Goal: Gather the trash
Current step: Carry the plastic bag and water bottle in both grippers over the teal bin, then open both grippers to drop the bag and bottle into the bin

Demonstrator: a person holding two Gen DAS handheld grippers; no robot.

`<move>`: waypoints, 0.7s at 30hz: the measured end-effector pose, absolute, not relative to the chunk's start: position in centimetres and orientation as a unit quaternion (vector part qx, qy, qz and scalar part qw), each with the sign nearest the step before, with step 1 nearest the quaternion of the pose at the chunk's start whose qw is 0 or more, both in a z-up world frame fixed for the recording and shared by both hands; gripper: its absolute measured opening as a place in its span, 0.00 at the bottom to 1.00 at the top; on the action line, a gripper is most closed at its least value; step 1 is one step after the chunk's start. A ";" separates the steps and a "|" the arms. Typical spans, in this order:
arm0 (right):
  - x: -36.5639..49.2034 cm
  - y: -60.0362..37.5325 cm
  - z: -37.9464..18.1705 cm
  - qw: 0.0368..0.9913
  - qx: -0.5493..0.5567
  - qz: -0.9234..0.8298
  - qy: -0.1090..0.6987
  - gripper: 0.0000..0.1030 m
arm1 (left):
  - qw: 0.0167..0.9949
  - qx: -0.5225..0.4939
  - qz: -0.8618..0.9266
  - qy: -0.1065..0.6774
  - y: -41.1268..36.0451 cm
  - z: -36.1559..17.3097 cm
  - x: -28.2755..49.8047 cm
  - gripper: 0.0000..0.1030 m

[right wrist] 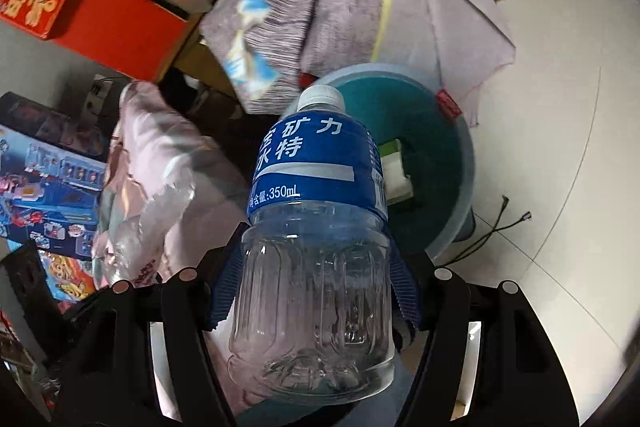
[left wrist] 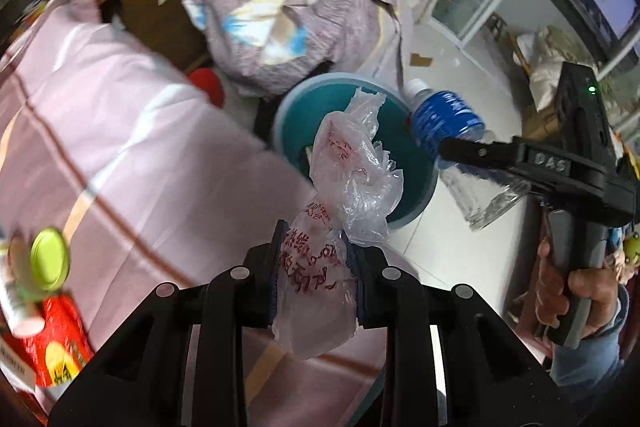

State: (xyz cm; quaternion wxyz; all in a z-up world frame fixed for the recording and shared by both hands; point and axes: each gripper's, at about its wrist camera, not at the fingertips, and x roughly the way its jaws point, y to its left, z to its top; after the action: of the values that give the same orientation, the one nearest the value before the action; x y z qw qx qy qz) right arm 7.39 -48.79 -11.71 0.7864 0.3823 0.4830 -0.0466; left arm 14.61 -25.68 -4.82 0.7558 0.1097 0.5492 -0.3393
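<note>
My left gripper (left wrist: pixel 316 267) is shut on a crumpled clear plastic bag (left wrist: pixel 344 187) with red print, held above the bed's edge just short of a teal waste bin (left wrist: pixel 420 183) on the floor. My right gripper (right wrist: pixel 316 279) is shut on an empty clear water bottle (right wrist: pixel 316 227) with a blue label and white cap, pointing toward the same bin (right wrist: pixel 436 131). In the left wrist view the bottle (left wrist: pixel 444 115) and right gripper (left wrist: pixel 472 151) hover at the bin's right rim. The bag also shows in the right wrist view (right wrist: pixel 160 223), at left.
A pink striped bedsheet (left wrist: pixel 120 147) fills the left. A grey patterned quilt (left wrist: pixel 288 11) drapes over furniture behind the bin. Red boxes (right wrist: pixel 108 19) and toy boxes (right wrist: pixel 48 195) lie left. A can with a green lid (left wrist: pixel 48 259) sits at the left. Cables (right wrist: pixel 496 223) lie on the white tile floor. Paper lies inside the bin (right wrist: pixel 396 171).
</note>
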 end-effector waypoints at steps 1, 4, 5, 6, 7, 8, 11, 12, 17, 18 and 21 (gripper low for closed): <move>7.6 -49.1 -12.2 0.783 0.384 -0.047 0.487 0.61 | 0.753 0.112 -0.342 0.551 -26.4 -5.1 14.8 0.27; 8.3 -49.3 -13.3 0.770 0.390 -0.041 0.503 0.61 | 0.745 0.115 -0.347 0.558 -28.0 -5.8 15.4 0.27; 8.5 -49.1 -13.7 0.766 0.390 -0.037 0.510 0.61 | 0.742 0.116 -0.348 0.561 -28.6 -6.2 15.7 0.27; 8.8 -48.8 -14.2 0.760 0.389 -0.028 0.520 0.61 | 0.740 0.116 -0.349 0.563 -28.9 -6.4 15.8 0.27; 9.1 -48.4 -14.7 0.754 0.389 -0.020 0.528 0.61 | 0.738 0.116 -0.350 0.565 -29.3 -6.7 15.9 0.27; 9.5 -47.9 -15.2 0.747 0.387 -0.009 0.540 0.61 | 0.736 0.117 -0.351 0.568 -29.6 -7.0 16.0 0.27; 10.4 -47.1 -16.2 0.732 0.390 0.005 0.559 0.61 | 0.733 0.114 -0.349 0.573 -29.7 -7.4 16.3 0.27; 10.8 -47.0 -16.4 0.727 0.393 0.010 0.563 0.62 | 0.733 0.113 -0.347 0.574 -29.7 -7.5 16.4 0.27; 11.3 -47.9 -16.3 0.723 0.413 0.002 0.554 0.75 | 0.733 0.109 -0.341 0.578 -29.7 -7.9 17.2 0.27; 11.2 -48.2 -16.1 0.727 0.411 -0.004 0.551 0.75 | 0.733 0.109 -0.341 0.579 -29.8 -8.0 17.3 0.27; 10.6 -49.2 -15.7 0.729 0.415 -0.027 0.544 0.75 | 0.730 0.111 -0.344 0.580 -30.1 -8.1 17.2 0.27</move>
State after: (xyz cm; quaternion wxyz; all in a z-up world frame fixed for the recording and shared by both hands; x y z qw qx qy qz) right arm 10.57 -49.23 -15.74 0.7289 0.4152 0.5437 -0.0267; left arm 17.16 -30.05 -8.10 0.7302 0.1108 0.5799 -0.3440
